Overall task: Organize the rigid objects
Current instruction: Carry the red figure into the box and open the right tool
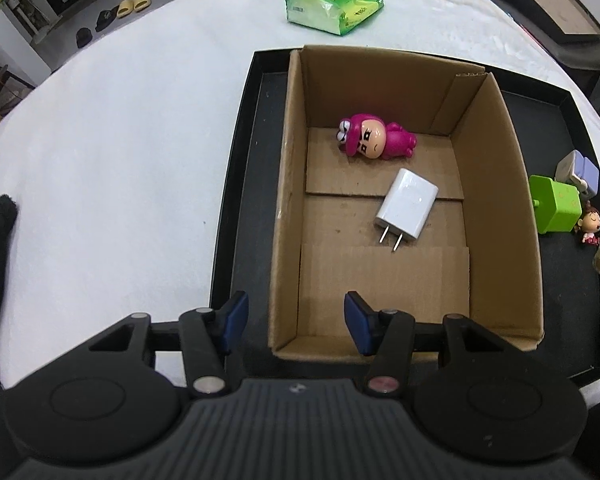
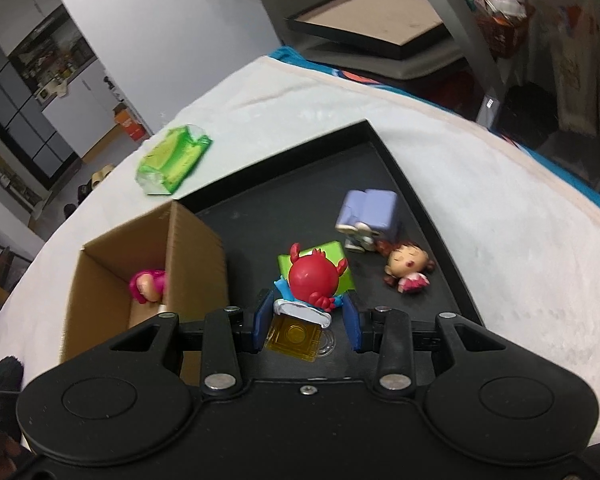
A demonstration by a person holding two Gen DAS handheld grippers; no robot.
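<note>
A white-covered table (image 1: 120,140) holds a black tray (image 1: 240,184). An open cardboard box (image 1: 292,200) stands in the tray's left part. Inside the box lie a pink figure (image 1: 376,140), toward the far wall, and a white charger (image 1: 406,204) nearer the middle.

The left gripper (image 1: 296,320) hovers over the box's near left corner, fingers apart and empty.

The right gripper (image 2: 306,318) clamps a red crab toy (image 2: 314,280) on a yellow base, lifted above the tray. Beyond it on the tray lie a green block (image 2: 340,252), a purple toy (image 2: 370,216) and a small doll (image 2: 408,268). A green packet (image 2: 172,158) rests on the cloth, far left.
</note>
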